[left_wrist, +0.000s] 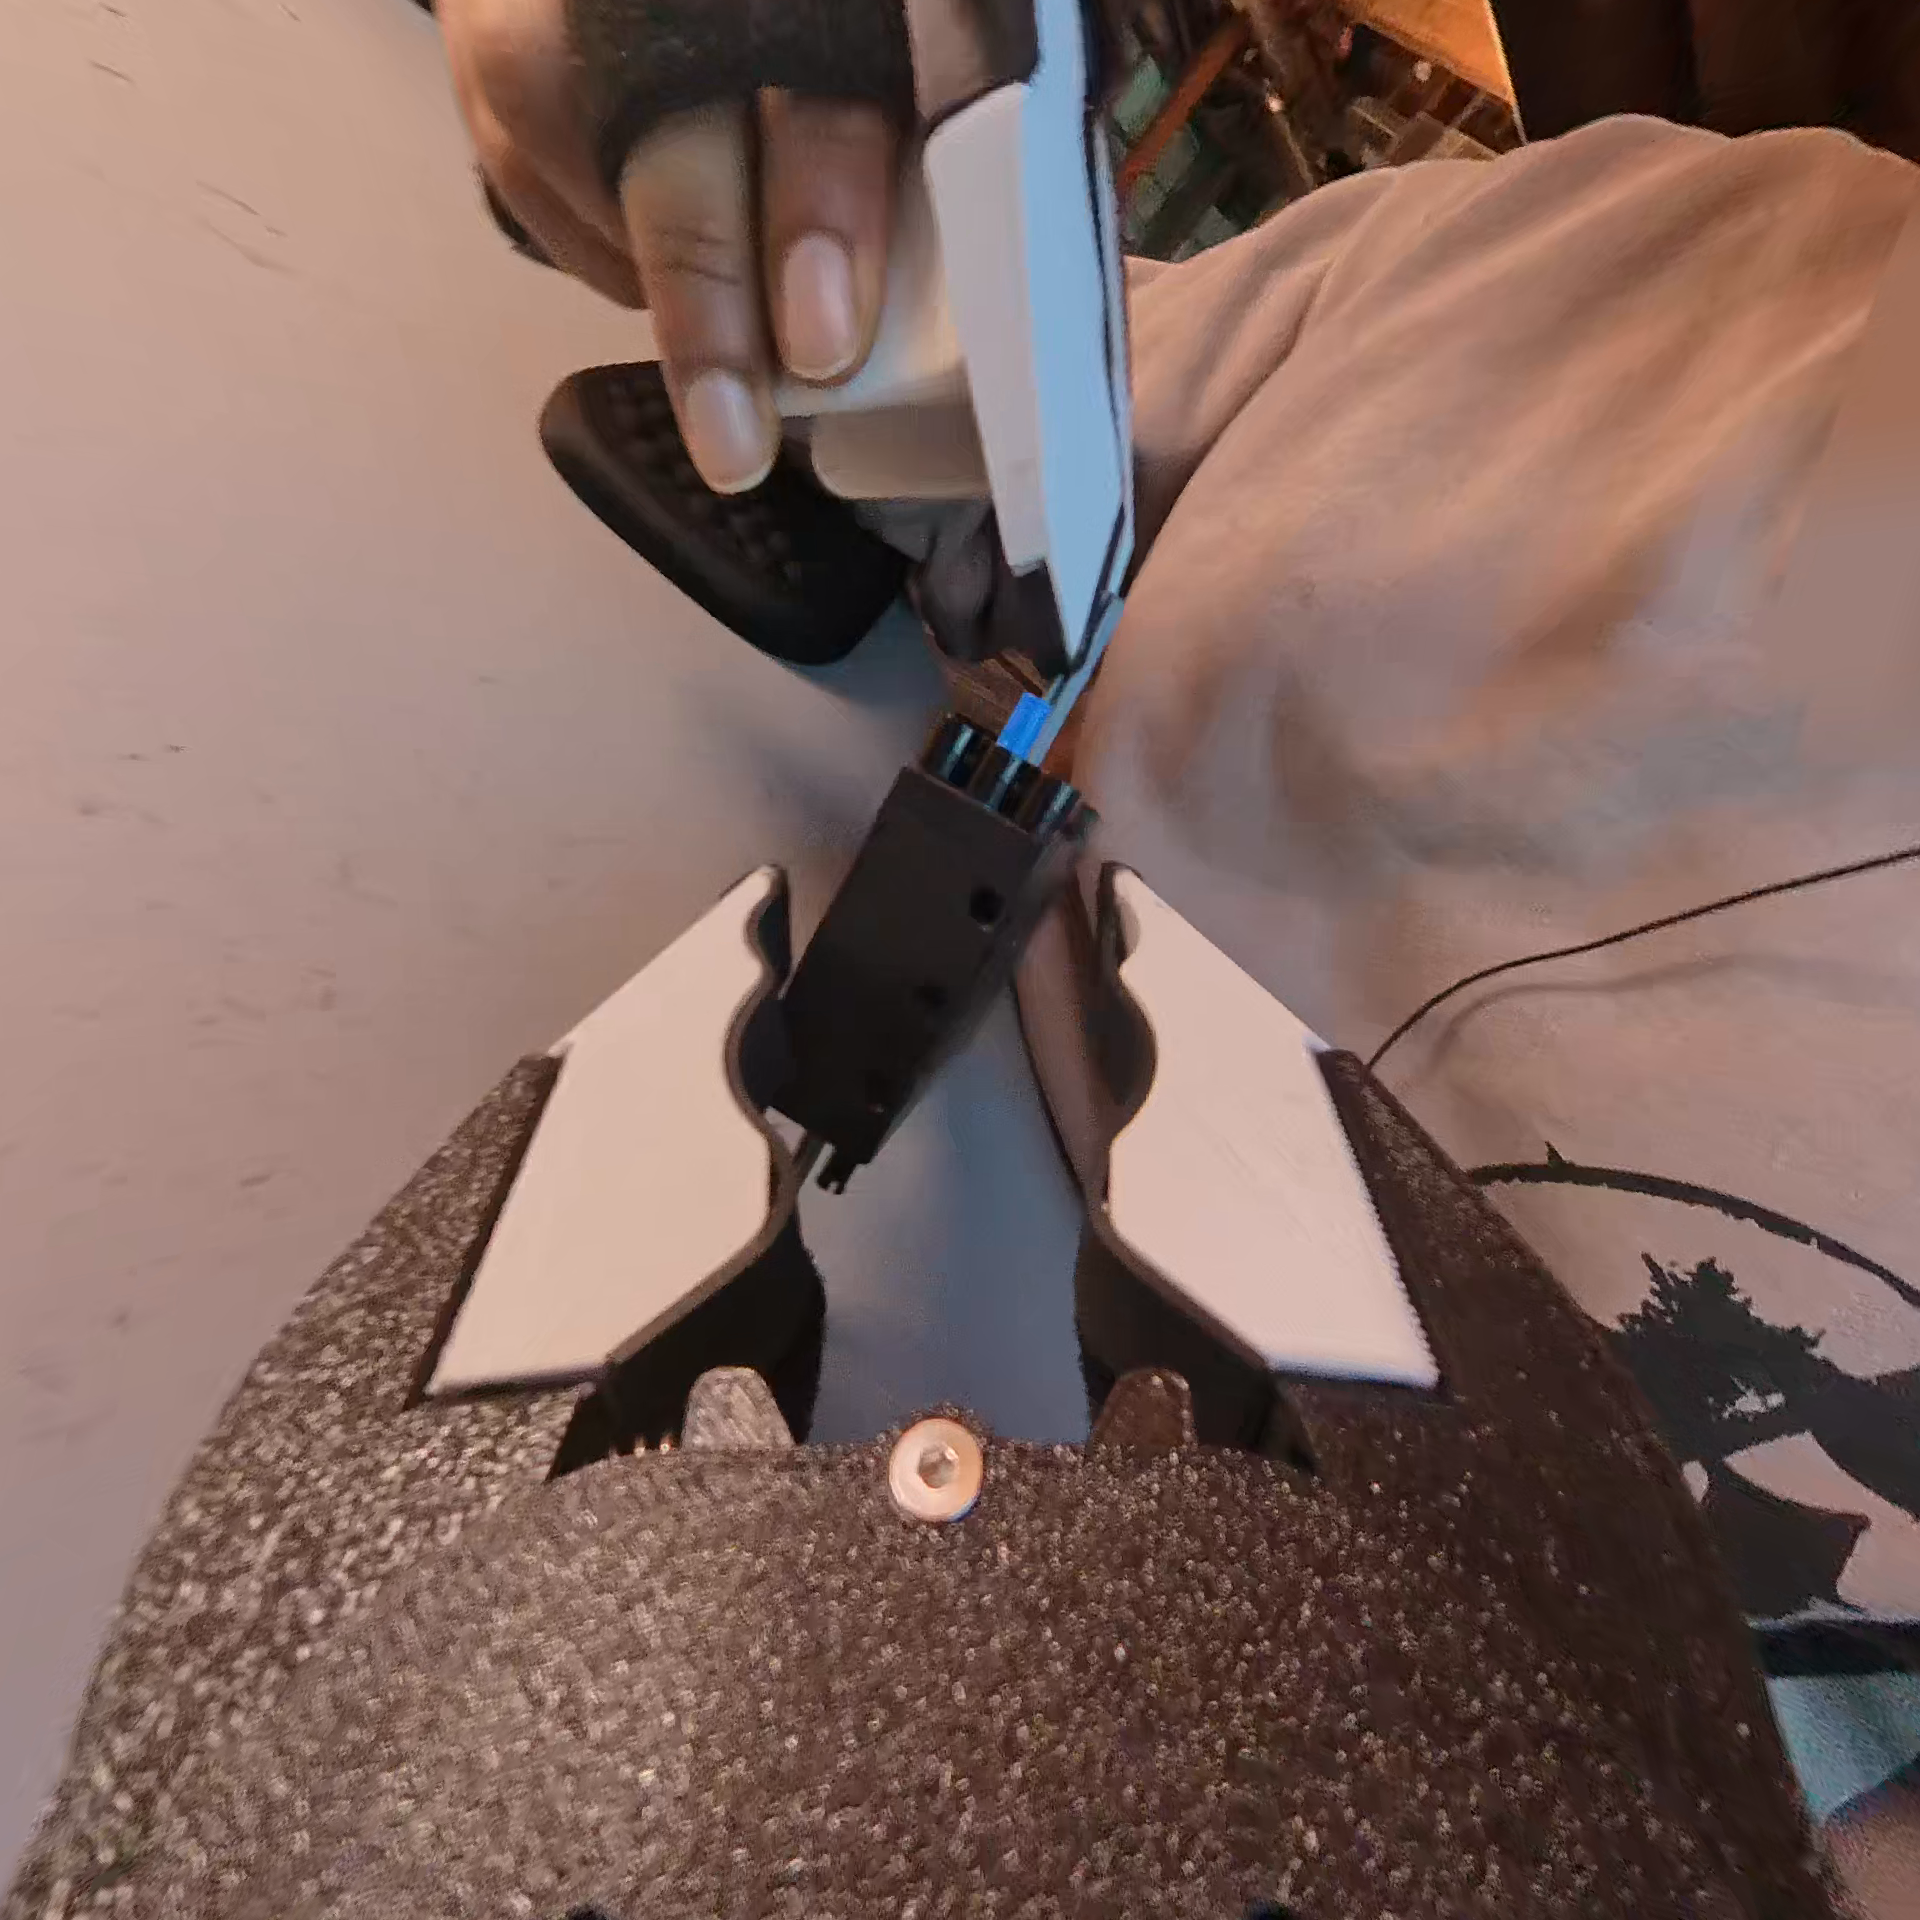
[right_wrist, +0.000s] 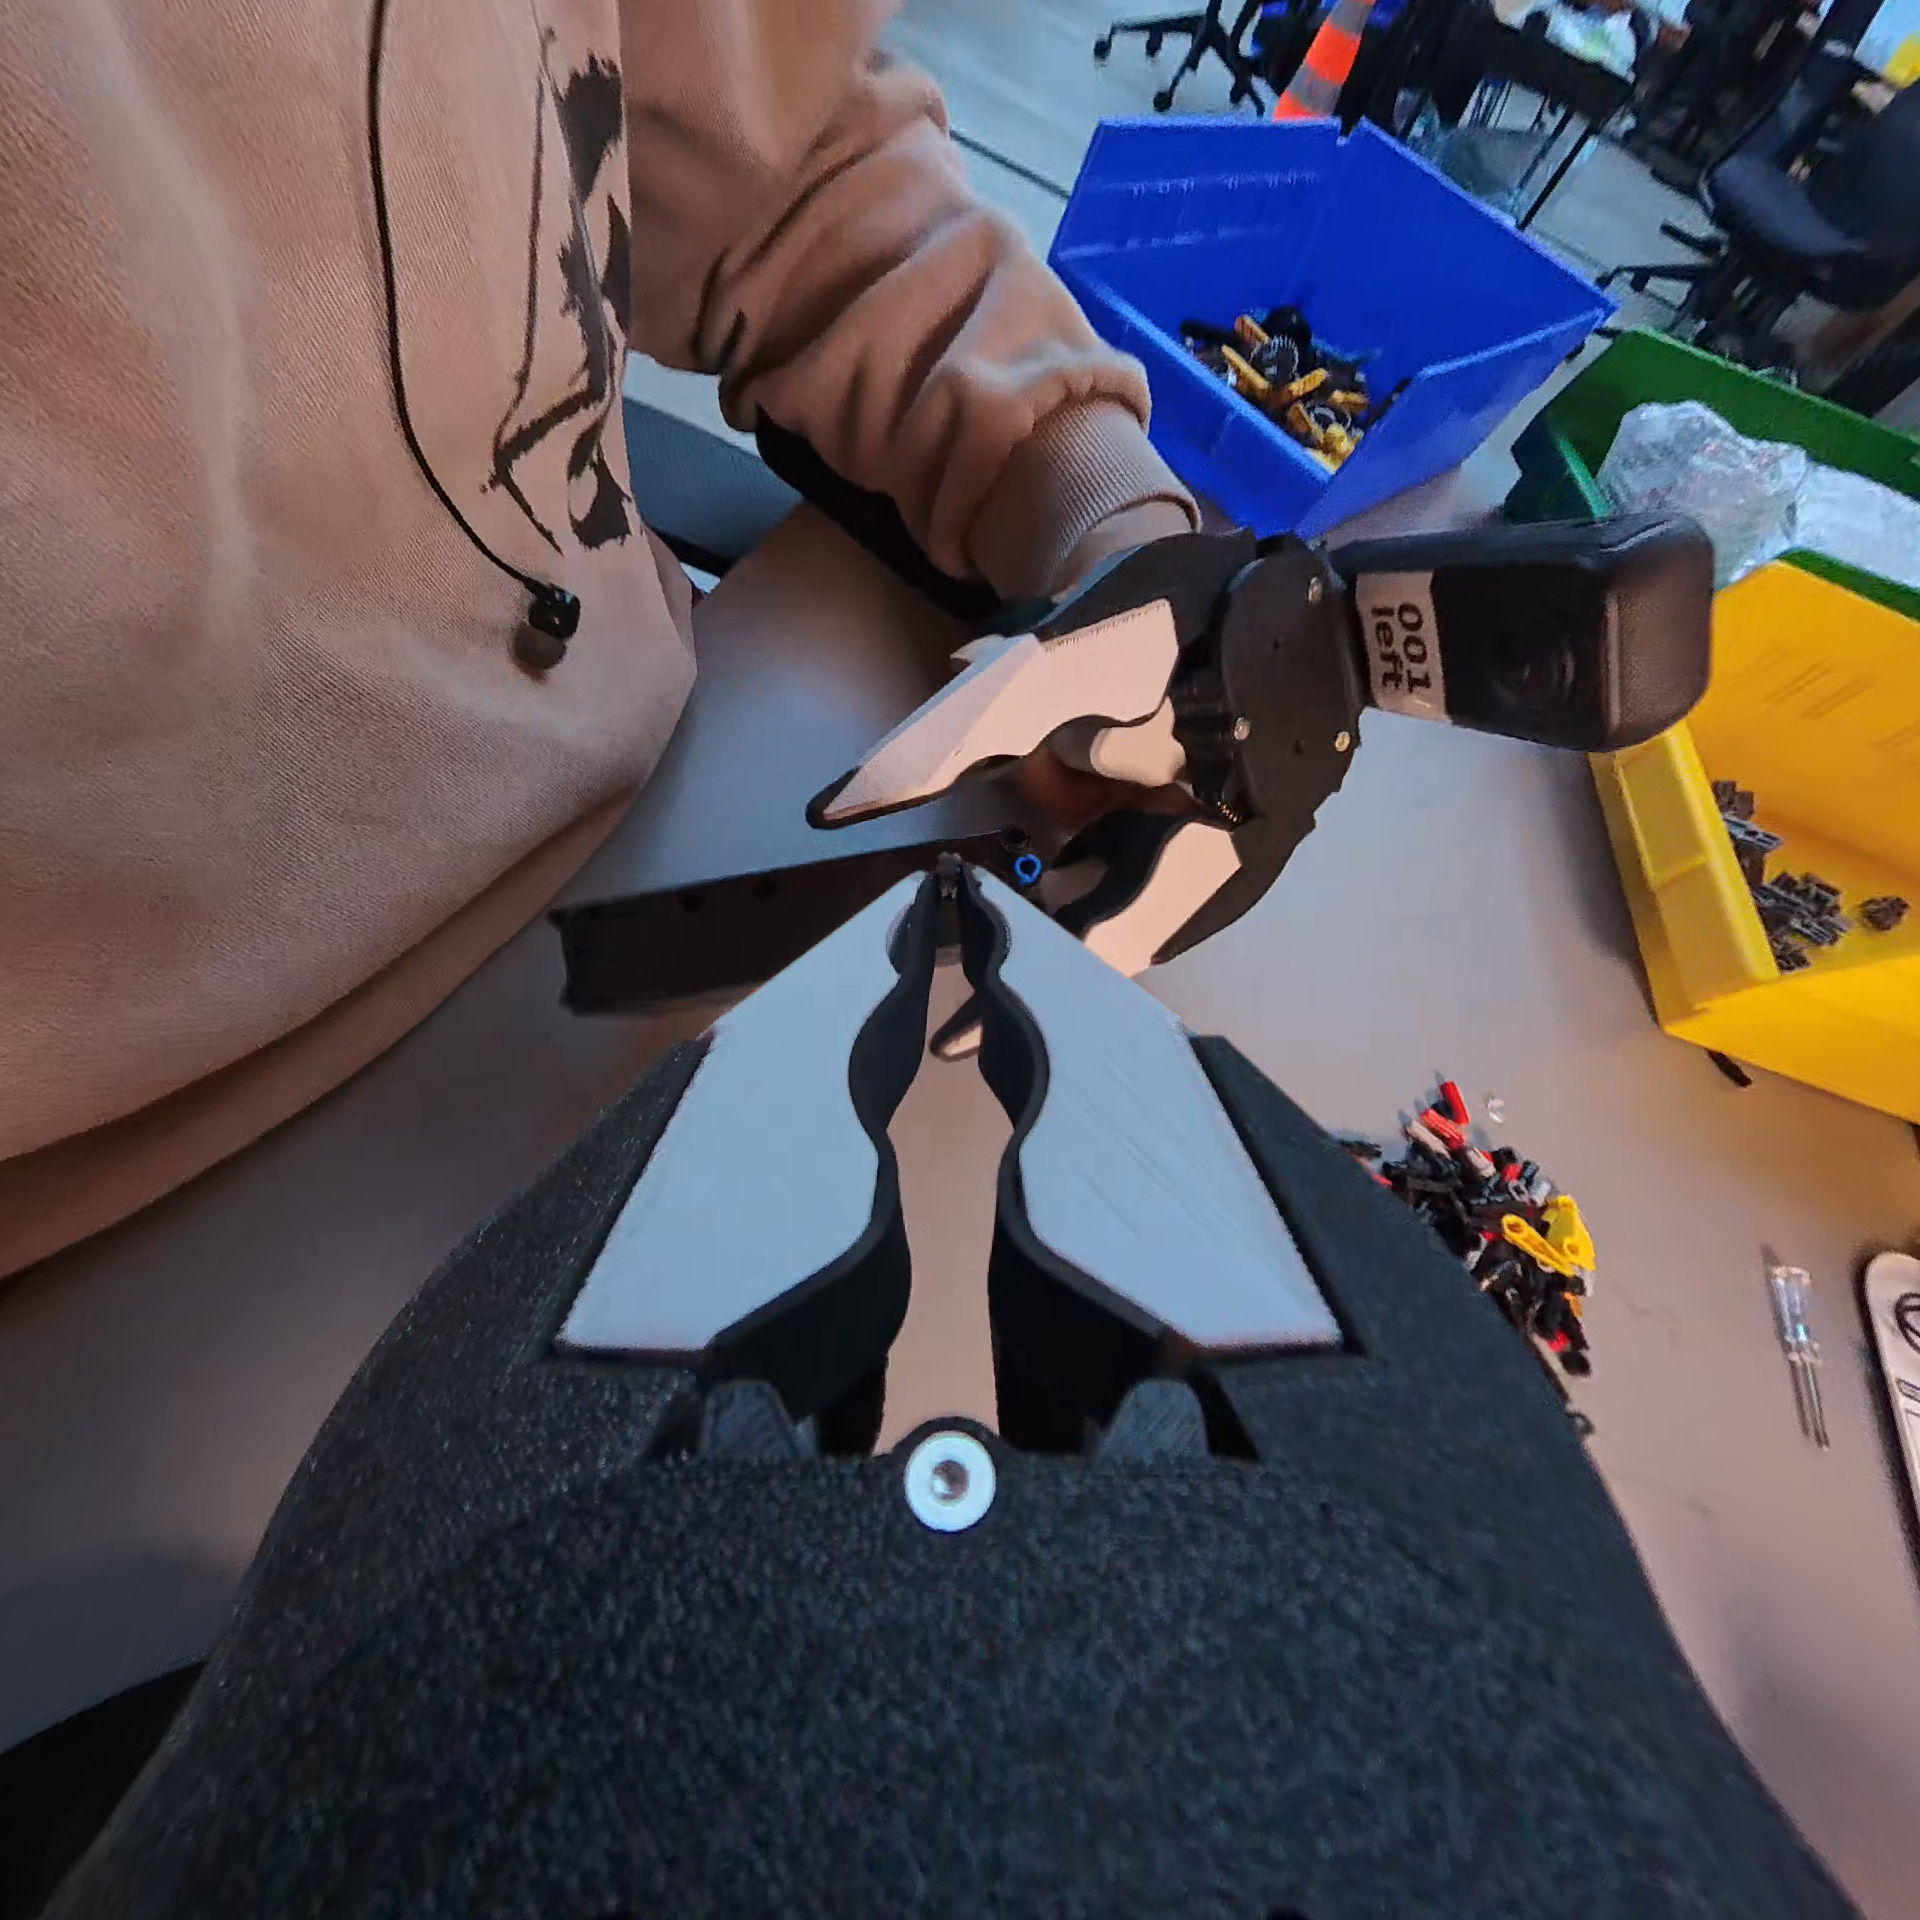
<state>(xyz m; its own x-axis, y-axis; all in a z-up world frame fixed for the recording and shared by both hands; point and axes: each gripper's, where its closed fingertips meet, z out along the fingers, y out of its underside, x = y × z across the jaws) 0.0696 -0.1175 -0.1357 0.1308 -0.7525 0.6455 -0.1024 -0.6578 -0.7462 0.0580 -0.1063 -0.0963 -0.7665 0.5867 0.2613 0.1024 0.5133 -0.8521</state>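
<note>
While unseen by the left wrist view, blue bin (right_wrist: 1340, 260) beyond the left hand-held gripper (right_wrist: 914, 852) pinching a black beam (right_wrist: 727, 914).

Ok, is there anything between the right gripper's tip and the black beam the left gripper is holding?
Nothing visible. The right gripper, pinching a small dark piece, sits right at the black beam in the left gripper, beside a blue pin.

left gripper (left_wrist: 930, 894): speckled black body, white jaws, silver screw | right gripper (right_wrist: 948, 883): same | hoodie (right_wrist: 260, 520): beige, dark print, black cord
</note>
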